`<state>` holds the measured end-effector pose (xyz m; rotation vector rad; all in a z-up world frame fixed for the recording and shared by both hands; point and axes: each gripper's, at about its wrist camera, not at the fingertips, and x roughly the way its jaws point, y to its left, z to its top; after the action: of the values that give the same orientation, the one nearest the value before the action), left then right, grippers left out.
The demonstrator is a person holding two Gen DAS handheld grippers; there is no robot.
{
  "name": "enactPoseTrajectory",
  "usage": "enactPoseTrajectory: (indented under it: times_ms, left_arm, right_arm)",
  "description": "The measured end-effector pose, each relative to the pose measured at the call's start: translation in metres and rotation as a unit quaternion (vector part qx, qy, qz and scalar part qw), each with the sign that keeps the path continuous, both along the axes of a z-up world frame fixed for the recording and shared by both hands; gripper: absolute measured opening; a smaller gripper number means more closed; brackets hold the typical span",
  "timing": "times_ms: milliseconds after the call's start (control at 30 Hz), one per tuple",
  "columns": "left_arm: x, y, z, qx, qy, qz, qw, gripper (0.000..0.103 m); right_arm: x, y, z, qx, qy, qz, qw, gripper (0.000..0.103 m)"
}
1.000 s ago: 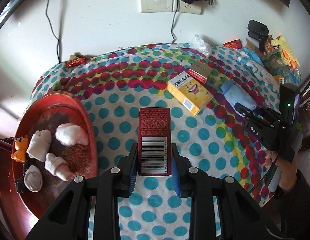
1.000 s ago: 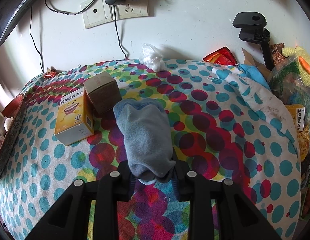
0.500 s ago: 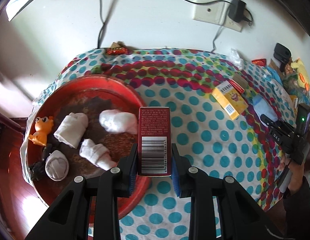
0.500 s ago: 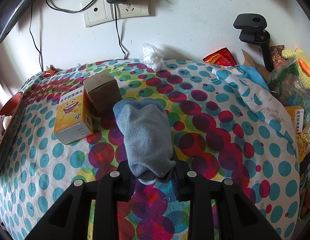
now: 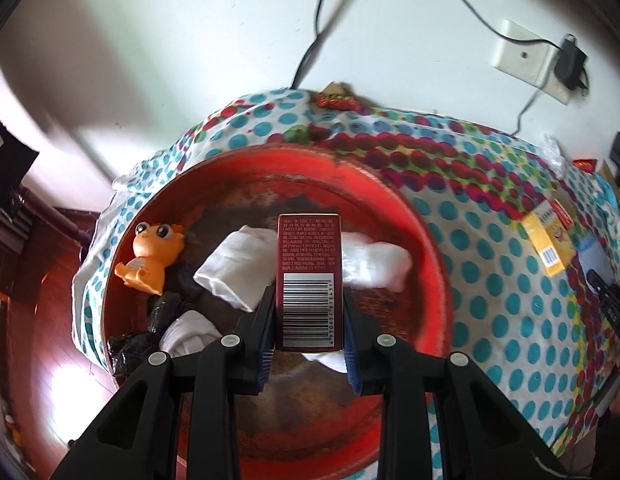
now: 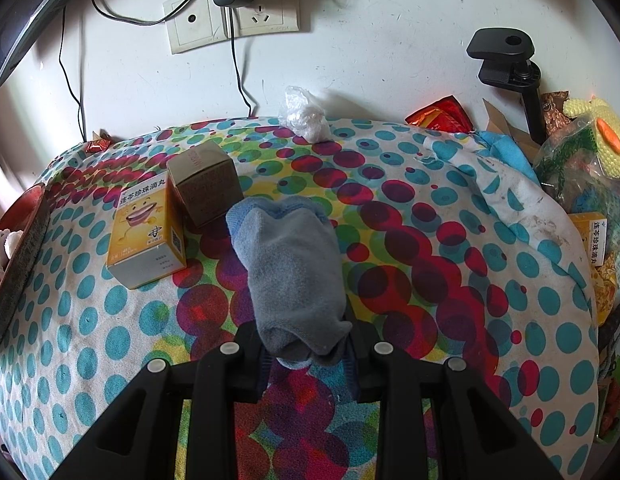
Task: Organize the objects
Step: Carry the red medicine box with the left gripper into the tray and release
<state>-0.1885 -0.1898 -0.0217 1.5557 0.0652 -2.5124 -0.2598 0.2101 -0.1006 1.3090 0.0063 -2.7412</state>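
My left gripper [image 5: 309,322] is shut on a dark red box [image 5: 309,280] with a barcode and holds it above the round red tray [image 5: 426,240]. In the tray lie white rolled socks [image 5: 237,268], an orange toy [image 5: 151,258] and a black item [image 5: 149,332]. My right gripper [image 6: 307,344] is shut on a grey-blue sock [image 6: 289,276] over the dotted cloth [image 6: 430,280]. A yellow box [image 6: 143,236] and a brown box [image 6: 205,186] stand to the sock's left.
The red tray's edge [image 6: 17,276] shows at the far left of the right wrist view. A clear plastic bag [image 6: 305,118], a red wrapper [image 6: 440,116], a black clamp [image 6: 510,64] and a heap of packets [image 6: 582,168] line the back and right. Wall sockets with cables [image 6: 233,20] are behind.
My left gripper has carried the dark red box leftward from the cloth to above the red tray. The right gripper and its sock have barely moved.
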Motion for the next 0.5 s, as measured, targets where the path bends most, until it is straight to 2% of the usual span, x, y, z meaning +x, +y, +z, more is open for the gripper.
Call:
enactPoseTrajectory:
  times_ms: [133,333,500]
  left_arm:
    - [-0.004,-0.02,-0.009,0.009,-0.007,0.019,0.9998,0.027]
    - [-0.009,-0.037,-0.021,-0.006,-0.01,0.032,0.9994,0.027]
    - [-0.013,-0.046,-0.031,0.0,-0.016,0.04,0.9991,0.027]
  right_arm:
    - [0.0,-0.001,0.0,0.001,0.0,-0.001,1.0,0.028]
    - [0.0,-0.001,0.001,0.001,0.0,-0.003,1.0,0.028]
    - [0.0,-0.002,0.001,0.002,0.0,-0.004,1.0,0.028]
